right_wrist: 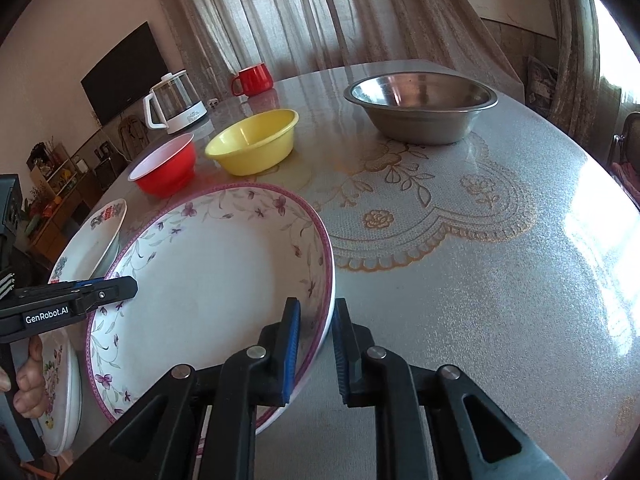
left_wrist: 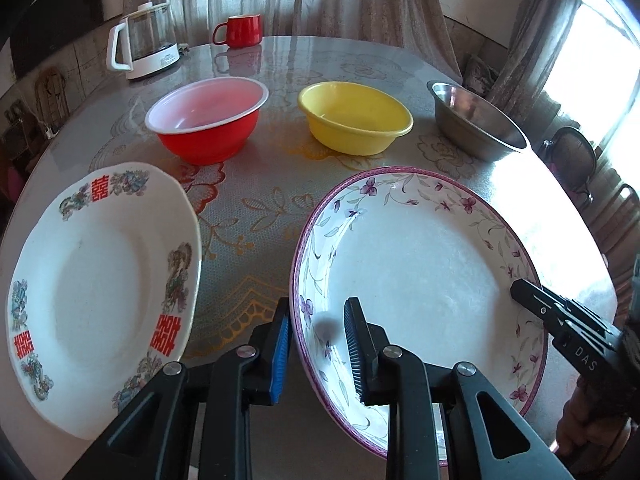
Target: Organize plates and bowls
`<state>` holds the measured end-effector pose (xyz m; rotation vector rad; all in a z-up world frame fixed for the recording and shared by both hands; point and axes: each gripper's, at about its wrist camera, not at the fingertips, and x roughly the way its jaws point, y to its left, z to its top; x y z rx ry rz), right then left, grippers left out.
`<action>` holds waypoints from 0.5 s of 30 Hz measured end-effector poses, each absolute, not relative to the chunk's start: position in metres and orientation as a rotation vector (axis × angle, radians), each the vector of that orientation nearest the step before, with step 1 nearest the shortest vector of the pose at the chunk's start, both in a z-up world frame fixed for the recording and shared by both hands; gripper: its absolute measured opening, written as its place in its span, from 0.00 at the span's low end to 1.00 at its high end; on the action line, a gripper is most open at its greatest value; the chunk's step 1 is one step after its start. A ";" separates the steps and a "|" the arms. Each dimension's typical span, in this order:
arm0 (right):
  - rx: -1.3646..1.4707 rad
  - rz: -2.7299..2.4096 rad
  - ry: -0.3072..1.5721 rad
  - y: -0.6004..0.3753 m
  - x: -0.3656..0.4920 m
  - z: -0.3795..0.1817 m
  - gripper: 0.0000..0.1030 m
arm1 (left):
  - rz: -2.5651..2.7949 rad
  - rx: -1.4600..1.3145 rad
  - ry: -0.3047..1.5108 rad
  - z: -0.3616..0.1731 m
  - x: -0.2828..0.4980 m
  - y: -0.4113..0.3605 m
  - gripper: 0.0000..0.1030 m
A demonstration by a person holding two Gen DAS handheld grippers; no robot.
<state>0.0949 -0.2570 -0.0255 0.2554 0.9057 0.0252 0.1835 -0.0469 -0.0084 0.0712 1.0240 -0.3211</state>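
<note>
Both grippers, left (left_wrist: 318, 344) and right (right_wrist: 316, 354), straddle the purple-rimmed floral plate's (left_wrist: 420, 264) rim; finger contact is unclear, and its near edge is hidden.

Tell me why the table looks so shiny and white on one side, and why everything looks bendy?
Right wrist view: window light glares off the glossy tablecloth, washing out its pattern. Left wrist view: the window is blown out white, with glare beside the steel bowl. Both views: the fisheye lens curves the table edge and curtains, with dark corners.
</note>
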 end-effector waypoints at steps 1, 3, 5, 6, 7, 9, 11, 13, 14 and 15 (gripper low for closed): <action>0.290 0.020 0.905 -0.265 0.095 -0.026 0.15 | -0.332 0.072 1.034 -0.011 0.186 -0.052 0.25; 0.327 0.004 0.909 -0.277 0.096 -0.025 0.14 | -0.341 0.016 1.074 -0.018 0.196 -0.053 0.25; 0.334 0.006 0.907 -0.283 0.097 -0.024 0.14 | -0.315 0.009 1.066 -0.019 0.202 -0.056 0.25; 0.350 0.021 0.917 -0.285 0.099 -0.025 0.14 | -0.300 0.020 1.064 -0.019 0.204 -0.058 0.25; 0.365 0.034 0.921 -0.286 0.100 -0.026 0.14 | -0.291 0.030 1.064 -0.019 0.205 -0.060 0.25; 0.343 0.031 0.919 -0.283 0.101 -0.026 0.14 | -0.288 0.053 1.055 -0.020 0.203 -0.061 0.25; 0.316 0.024 0.908 -0.279 0.100 -0.026 0.14 | -0.280 0.078 1.039 -0.020 0.200 -0.064 0.26; 0.309 0.013 0.900 -0.277 0.099 -0.027 0.14 | -0.270 0.072 1.041 -0.020 0.201 -0.064 0.26; 0.306 0.006 0.898 -0.276 0.098 -0.026 0.14 | -0.276 0.066 1.042 -0.020 0.201 -0.062 0.26; 0.300 0.001 0.897 -0.276 0.098 -0.026 0.14 | -0.287 0.065 1.039 -0.021 0.198 -0.059 0.25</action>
